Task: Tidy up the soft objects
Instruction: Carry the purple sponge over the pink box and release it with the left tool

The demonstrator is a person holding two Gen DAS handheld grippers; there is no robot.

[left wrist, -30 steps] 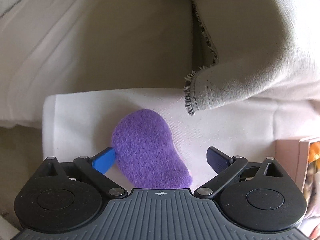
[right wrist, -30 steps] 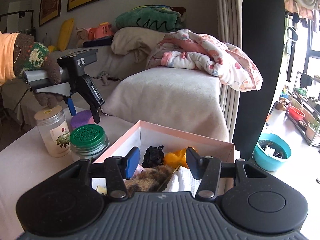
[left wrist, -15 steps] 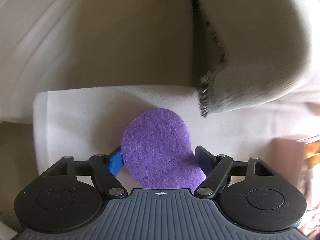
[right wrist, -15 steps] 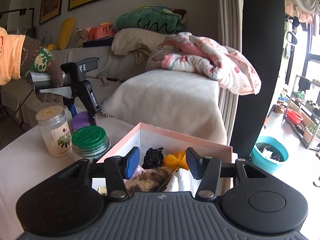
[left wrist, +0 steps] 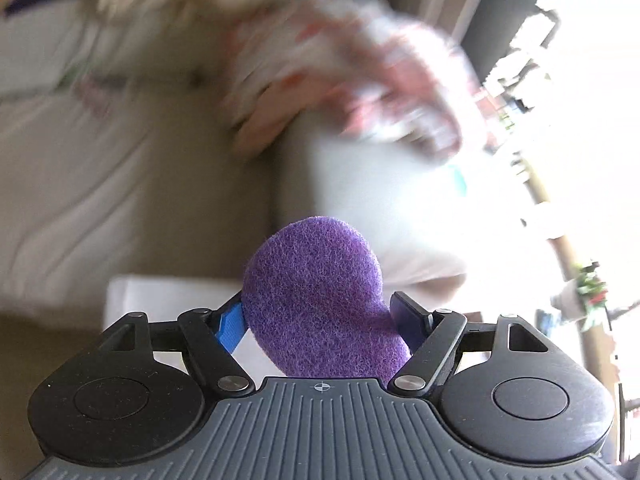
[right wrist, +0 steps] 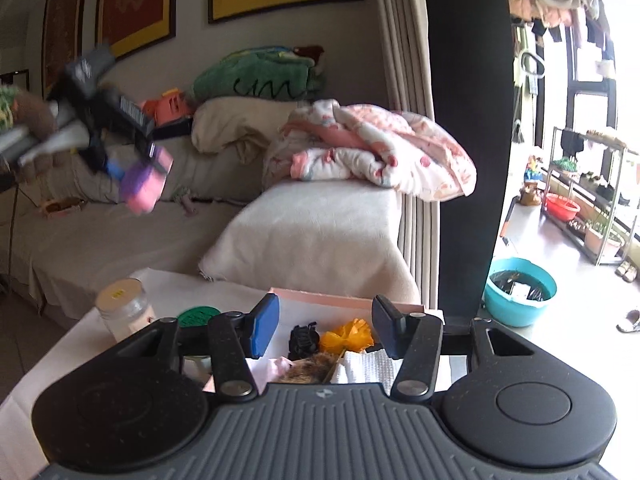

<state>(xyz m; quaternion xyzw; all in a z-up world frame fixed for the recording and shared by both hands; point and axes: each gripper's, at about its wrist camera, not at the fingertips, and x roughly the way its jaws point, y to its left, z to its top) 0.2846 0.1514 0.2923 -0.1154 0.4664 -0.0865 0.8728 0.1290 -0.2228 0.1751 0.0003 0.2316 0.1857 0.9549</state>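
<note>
Left gripper point(left wrist: 318, 322) is clamped on the purple sponge point(left wrist: 320, 300), both pads pressing its sides, and in my right view I see it held up in the air, off the table point(right wrist: 60, 344), over the couch point(right wrist: 120, 232), blurred, with the sponge's pink underside showing. Right gripper point(right wrist: 324, 326) has nothing between its pads and its jaws are opening, hovering over the pink box point(right wrist: 352, 299) at the table's far right edge; the box holds a black hair clip point(right wrist: 301, 339), an orange soft thing point(right wrist: 347, 335), a brown furry piece point(right wrist: 310, 370) and a white cloth point(right wrist: 366, 366). A glass jar point(right wrist: 122, 308) and a green lid point(right wrist: 199, 316) sit just left of the box.
</note>
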